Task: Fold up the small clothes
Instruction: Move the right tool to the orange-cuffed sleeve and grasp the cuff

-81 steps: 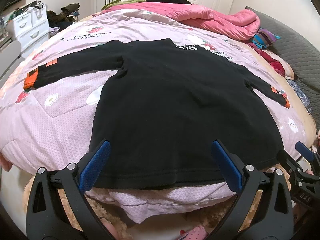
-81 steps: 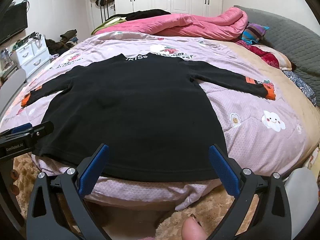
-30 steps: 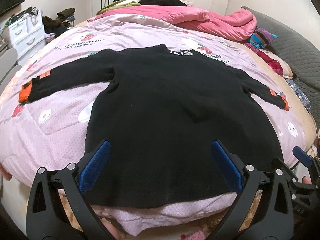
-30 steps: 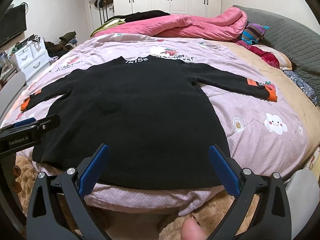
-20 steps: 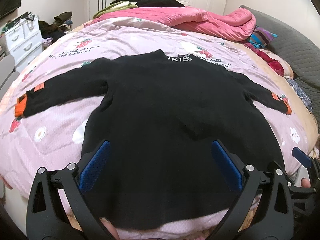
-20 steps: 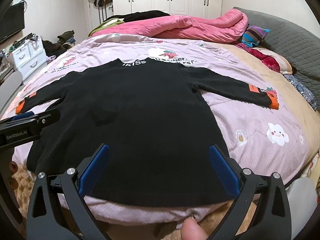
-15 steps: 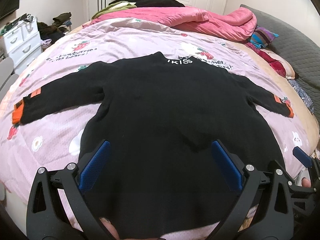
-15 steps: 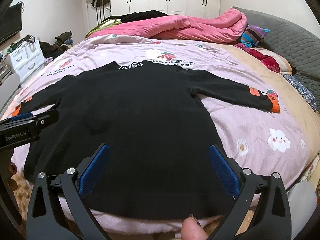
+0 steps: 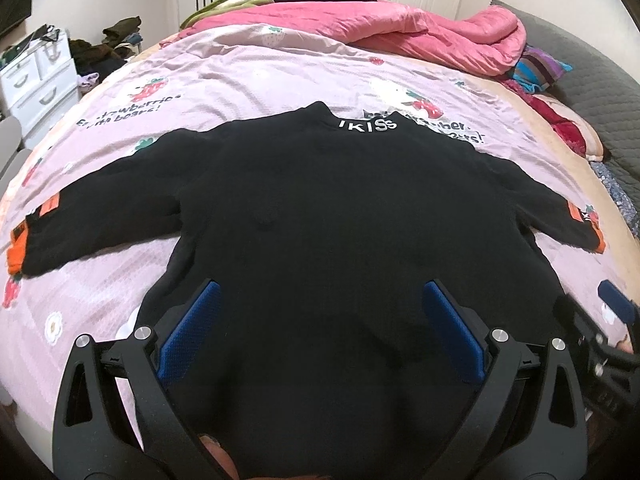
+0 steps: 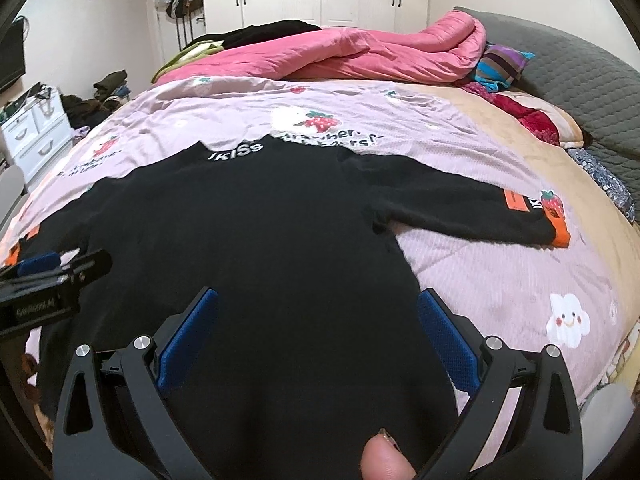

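A black long-sleeved top (image 9: 320, 216) with white collar lettering and orange cuffs lies flat, sleeves spread, on the pink bedspread (image 9: 248, 68). It also shows in the right wrist view (image 10: 256, 232). My left gripper (image 9: 320, 300) is open and empty, low over the top's lower body. My right gripper (image 10: 316, 300) is open and empty over the lower right of the top. The left sleeve cuff (image 9: 18, 246) lies far left, the right cuff (image 10: 558, 232) far right. Each gripper shows at the edge of the other's view.
A pink duvet (image 9: 400, 28) is heaped at the far end of the bed. Pillows and a grey headboard (image 10: 580, 80) line the right side. White drawers (image 9: 36, 80) and a clothes pile stand to the left. Wardrobes line the back wall.
Both grippers have moved forward and lower over the top, so its hem has passed out of sight beneath them. Both stay open. The top has not moved.
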